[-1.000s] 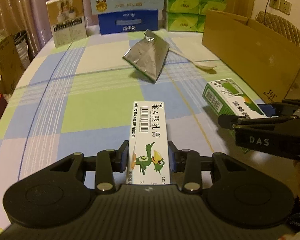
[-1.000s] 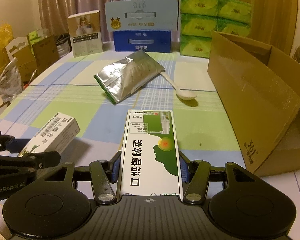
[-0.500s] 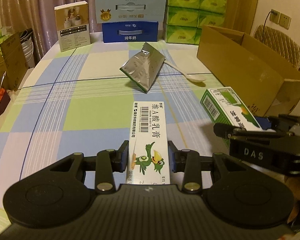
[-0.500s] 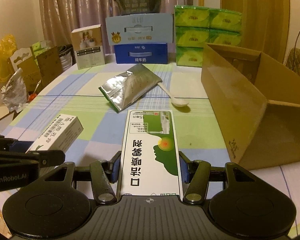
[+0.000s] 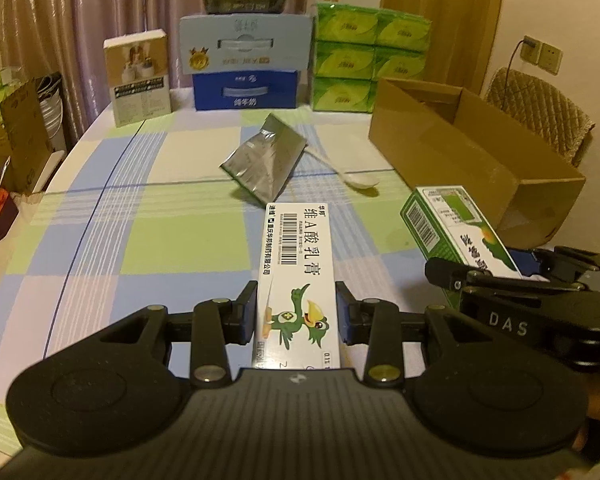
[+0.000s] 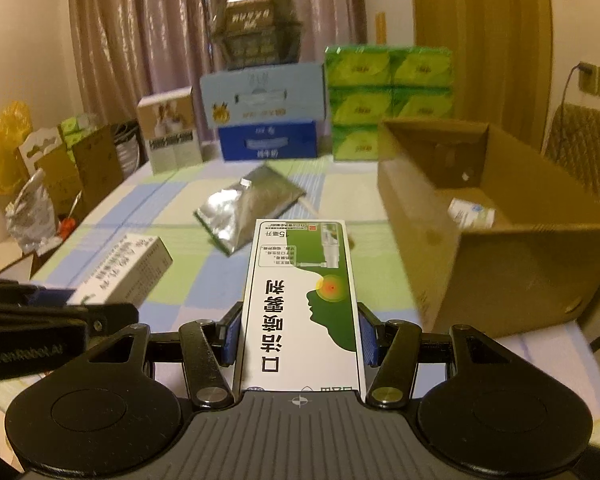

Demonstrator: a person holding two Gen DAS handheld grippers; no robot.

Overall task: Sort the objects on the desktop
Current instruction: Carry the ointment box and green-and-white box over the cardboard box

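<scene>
A table under a checked cloth [image 5: 148,240] of blue, green and white squares fills the room's foreground, with curtains behind it and cartons lined along its far edge: a small photo-printed box [image 5: 138,76] toward the far left corner, a pale blue carton stacked on a dark blue one [image 5: 246,88] in the middle, and green tissue packs [image 5: 370,60] to the right.

At the near edge on the left, the left gripper [image 5: 296,314] is clenched on a narrow white ointment box [image 5: 298,272] with a green cartoon bird printed on it. The box's long axis runs along the fingers, its barcode end pointing away toward the table's far edge, raised clear of the cloth.

Near the table's centre lies a crumpled silver foil pouch [image 5: 264,160], and just to its right a white plastic spoon [image 5: 352,174] with its bowl toward the near edge.

Farther right, the right gripper [image 6: 298,336] grips a wider green-and-white spray box [image 6: 302,300] (a face in profile is printed on it). Its long axis also follows the fingers, pointing toward the far edge, and it too is off the cloth.

Along the right edge stands an open brown cardboard box [image 6: 500,276], with a small white item [image 6: 470,212] lying inside.
</scene>
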